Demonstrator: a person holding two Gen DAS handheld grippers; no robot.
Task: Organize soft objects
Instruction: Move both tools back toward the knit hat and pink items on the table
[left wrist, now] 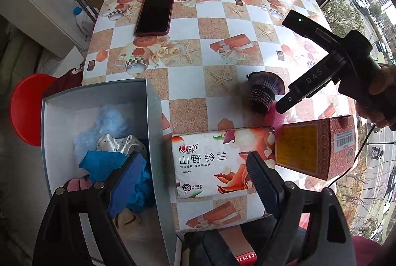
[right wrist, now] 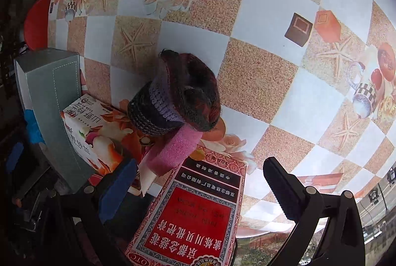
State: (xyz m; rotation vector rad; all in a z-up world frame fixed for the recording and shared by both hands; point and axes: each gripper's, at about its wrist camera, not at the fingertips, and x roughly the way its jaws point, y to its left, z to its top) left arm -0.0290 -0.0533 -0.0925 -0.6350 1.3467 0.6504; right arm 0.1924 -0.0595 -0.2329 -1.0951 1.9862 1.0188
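A grey box [left wrist: 153, 117] at the table's near left holds several soft things: pale blue fluff [left wrist: 109, 122], a silver dotted cloth [left wrist: 118, 143], blue cloth [left wrist: 104, 164]. My left gripper [left wrist: 195, 174] is open and empty, one finger over the box, the other over the tissue pack [left wrist: 210, 162]. A dark knitted item [left wrist: 263, 93] lies on a pink sponge [left wrist: 272, 115]; both show in the right wrist view, knit [right wrist: 178, 98] and sponge [right wrist: 173, 149]. My right gripper [right wrist: 200, 182] is open and empty just short of them.
A red medicine carton [right wrist: 193, 211] lies under the right gripper, beside the tissue pack [right wrist: 91, 132] and the grey box [right wrist: 57, 102]. A phone [left wrist: 156, 11] lies at the far left of the checkered table [left wrist: 222, 26]. A red stool [left wrist: 27, 107] stands left of the table.
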